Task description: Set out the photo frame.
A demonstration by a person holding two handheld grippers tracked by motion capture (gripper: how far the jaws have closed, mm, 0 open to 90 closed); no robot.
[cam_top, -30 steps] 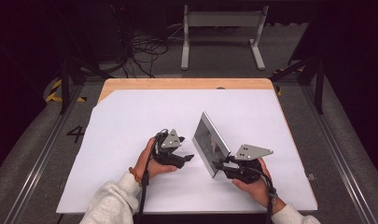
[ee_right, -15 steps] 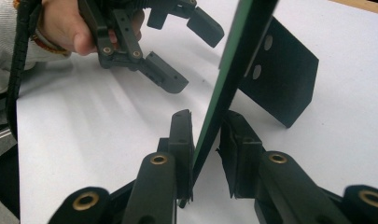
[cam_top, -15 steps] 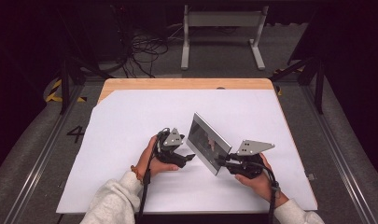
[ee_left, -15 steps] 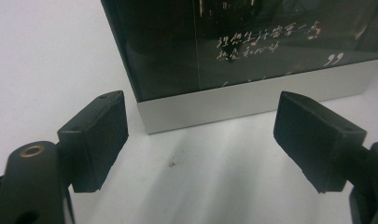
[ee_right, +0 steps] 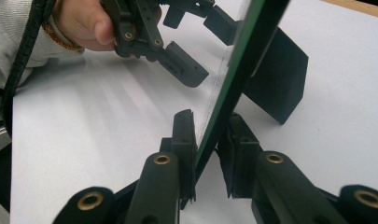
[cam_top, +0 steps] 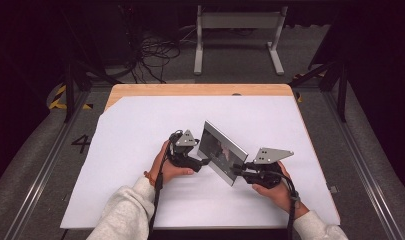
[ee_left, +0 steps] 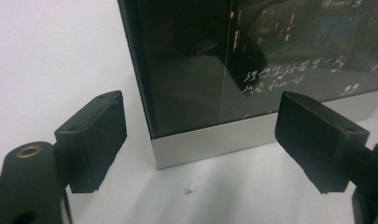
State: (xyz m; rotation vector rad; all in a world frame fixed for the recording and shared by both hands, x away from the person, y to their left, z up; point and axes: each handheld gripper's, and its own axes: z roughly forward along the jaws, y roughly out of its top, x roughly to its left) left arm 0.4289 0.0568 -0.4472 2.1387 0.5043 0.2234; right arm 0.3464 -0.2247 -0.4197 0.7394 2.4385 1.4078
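I have the picture frame point(cam_top: 221, 159) standing upright near the middle of the white desk point(cam_top: 140, 125), its long axis running diagonally from far-left to near-right between my two hands. My right tongs point(ee_right: 210, 154) are pinching its near-right edge, one pad on the glass face and one on the back, and they have just been closing down on it. My left tongs point(ee_left: 200, 140) are spread wide and have just been opening; the frame's lower corner sits between the pads, but neither pad touches it (the silver border and the dark glass with pale writing show right ahead). So the frame lies straight in front of the left tongs, face-on, while the right grips it edge-on. The black stand point(ee_right: 277, 77) juts out behind, and I judge it needs to meet the desk before I let go.
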